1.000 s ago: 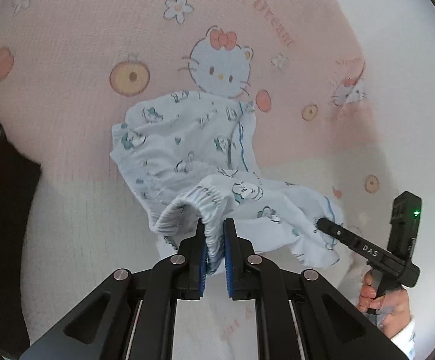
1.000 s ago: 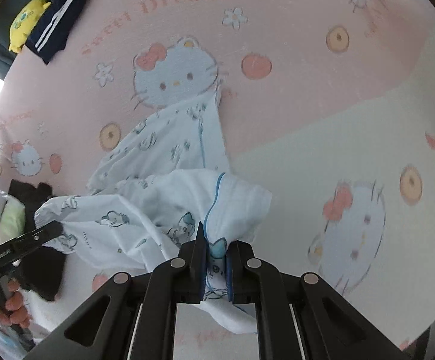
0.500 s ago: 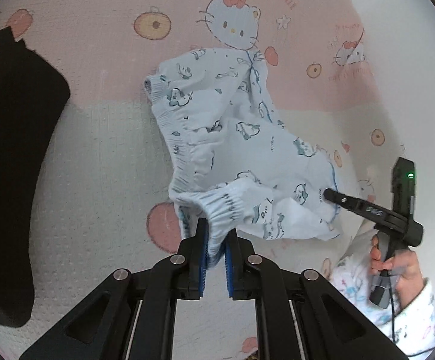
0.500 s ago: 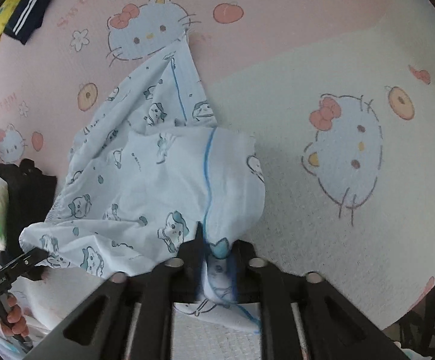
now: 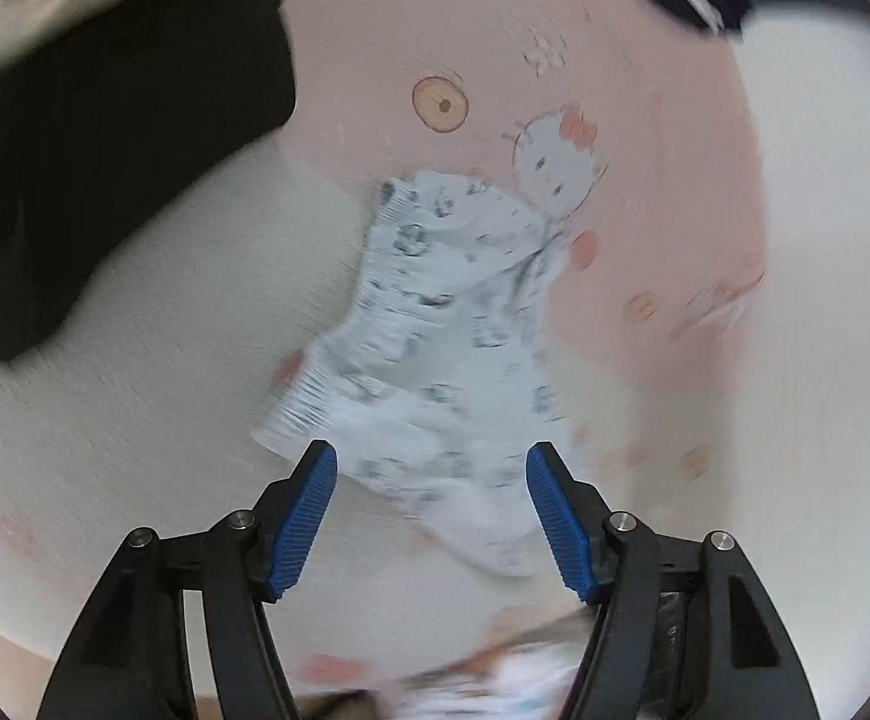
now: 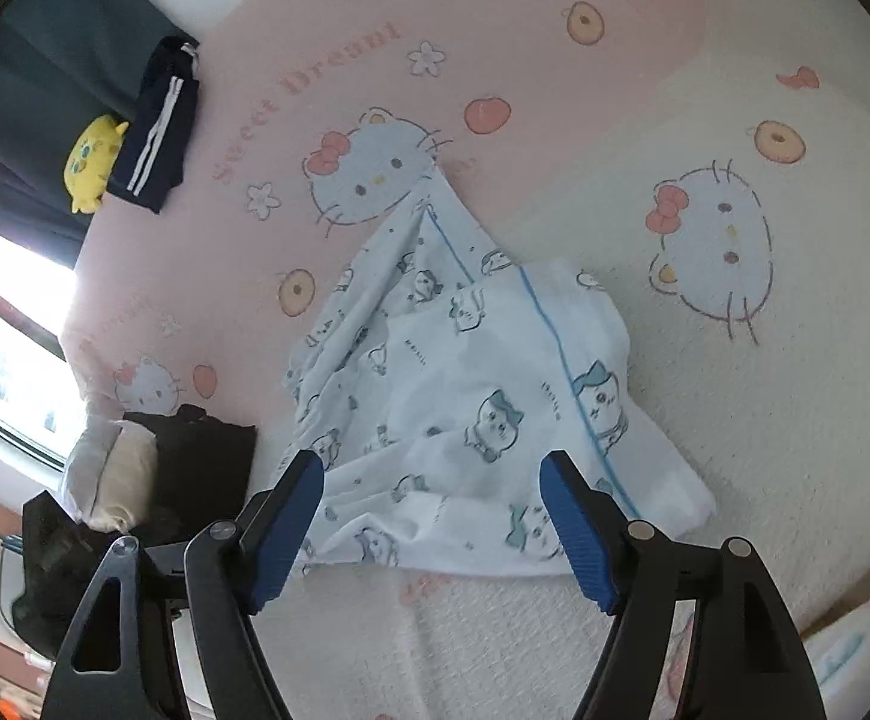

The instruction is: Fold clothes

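Printed white shorts (image 6: 471, 396) lie folded over on the pink-and-cream blanket (image 6: 765, 432), just below its cat print. Right gripper (image 6: 432, 480): jaws opening, wide apart, the shorts seen between them but not gripped. Left gripper (image 5: 429, 474): jaws likewise opening, clear of the shorts (image 5: 435, 324); view blurred.

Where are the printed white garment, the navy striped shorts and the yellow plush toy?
printed white garment (image 6: 471, 420): right wrist view, middle of the folded top layer.
navy striped shorts (image 6: 156, 132): right wrist view, beside the white stripes.
yellow plush toy (image 6: 93, 159): right wrist view, its face.
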Tool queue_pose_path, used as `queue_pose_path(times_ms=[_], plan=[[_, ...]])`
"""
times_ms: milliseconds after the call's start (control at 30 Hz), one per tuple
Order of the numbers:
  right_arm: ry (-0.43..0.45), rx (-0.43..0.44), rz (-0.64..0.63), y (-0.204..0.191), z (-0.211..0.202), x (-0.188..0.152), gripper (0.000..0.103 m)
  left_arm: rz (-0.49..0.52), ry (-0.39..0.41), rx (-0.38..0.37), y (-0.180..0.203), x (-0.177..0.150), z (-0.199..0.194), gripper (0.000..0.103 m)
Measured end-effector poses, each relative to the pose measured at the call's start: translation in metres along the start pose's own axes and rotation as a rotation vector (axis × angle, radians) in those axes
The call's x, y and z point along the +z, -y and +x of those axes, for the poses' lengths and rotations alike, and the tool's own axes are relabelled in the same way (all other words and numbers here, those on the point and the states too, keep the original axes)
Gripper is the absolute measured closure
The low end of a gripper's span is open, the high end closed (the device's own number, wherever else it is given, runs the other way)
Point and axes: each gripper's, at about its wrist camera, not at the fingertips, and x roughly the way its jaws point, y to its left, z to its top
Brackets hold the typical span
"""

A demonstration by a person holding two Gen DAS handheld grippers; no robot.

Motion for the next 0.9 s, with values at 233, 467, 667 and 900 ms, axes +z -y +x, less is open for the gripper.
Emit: queue_pose_path(times_ms=[233,467,667,900], plan=[[0.032,-0.045,-0.078,-0.010,-0.027,-0.017,0.029,-0.074,0.037,0.022,-0.019,-0.024,0.003,0.039],[-0.036,0.088,0.141,0.015,-0.018,-0.028,0.029,-0.139,-0.015,0.015,-0.036,-0.011,0.017,0.039],[-0.111,0.085,0.327,0.041,0.007,-0.035,0.029,-0.271,-0.055,-0.020,-0.065,-0.008,0.034,0.039],[-0.167,0.016,0.380,0.055,0.028,-0.042,0.029,-0.365,0.006,-0.090,-0.075,-0.006,0.041,0.039]])
